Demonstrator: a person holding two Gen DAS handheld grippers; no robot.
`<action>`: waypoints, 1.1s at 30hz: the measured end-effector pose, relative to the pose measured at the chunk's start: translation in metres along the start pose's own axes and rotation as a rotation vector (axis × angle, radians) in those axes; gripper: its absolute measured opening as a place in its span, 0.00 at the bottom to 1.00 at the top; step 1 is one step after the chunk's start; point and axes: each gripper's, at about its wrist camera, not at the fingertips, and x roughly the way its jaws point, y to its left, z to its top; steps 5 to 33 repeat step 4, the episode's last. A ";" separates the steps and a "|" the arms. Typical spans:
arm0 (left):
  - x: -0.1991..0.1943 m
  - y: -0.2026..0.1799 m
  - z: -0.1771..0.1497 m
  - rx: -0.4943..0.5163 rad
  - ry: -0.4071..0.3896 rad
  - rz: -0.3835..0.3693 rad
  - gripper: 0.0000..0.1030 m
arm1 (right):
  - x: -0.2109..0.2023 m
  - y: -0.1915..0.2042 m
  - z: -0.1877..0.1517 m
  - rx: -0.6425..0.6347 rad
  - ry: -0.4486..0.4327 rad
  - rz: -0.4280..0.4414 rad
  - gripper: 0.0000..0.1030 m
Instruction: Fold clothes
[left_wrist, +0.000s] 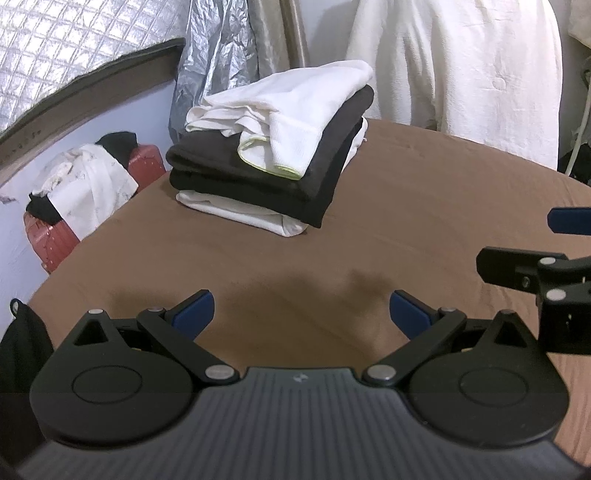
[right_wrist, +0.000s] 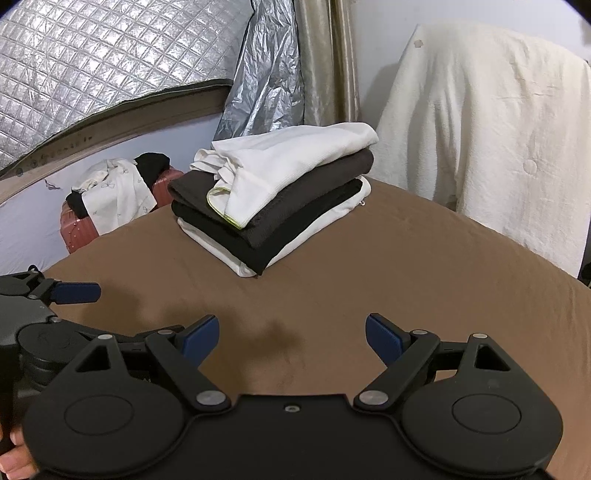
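**Both claws wide and empty, folded stack at far side of bed**

The left gripper (left_wrist: 301, 314) hangs over the brown sheet (left_wrist: 406, 206) w/ its two blue pads spread wide, nothing between them. The right gripper (right_wrist: 291, 338) is the same: pads far apart, no cloth in it, only bare sheet under it. The two tools are side by side, near each other but not touching; in left wrist view the right one enters from the right edge, in right wrist view the left one enters from the left edge. A bit of a hand (right_wrist: 14, 458) shows at bottom left corner of right wrist view.

The stack of folded clothes (left_wrist: 273, 158) lies on the sheet, well apart from both grippers, at the far side near the wall. From bottom to top: a white piece, two dark pieces (black and dark brown), then a white piece w/ a yellow-green hem on top. The top one is less tidy, its left end is bunched.

Behind the bed a cream blanket (right_wrist: 487, 129) hangs down at right. At left, beside the bed, a red suitcase (left_wrist: 48, 240) stands w/ white and black clothes thrown on it. Silver quilted cover (right_wrist: 92, 55) is on the window area.
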 end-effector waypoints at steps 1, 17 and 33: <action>0.001 0.002 0.000 -0.011 0.006 -0.010 1.00 | 0.000 0.001 0.000 -0.004 0.001 -0.003 0.87; 0.003 0.005 0.000 -0.026 0.013 -0.016 1.00 | -0.001 0.002 0.001 -0.020 0.002 -0.010 0.87; 0.003 0.005 0.000 -0.026 0.013 -0.016 1.00 | -0.001 0.002 0.001 -0.020 0.002 -0.010 0.87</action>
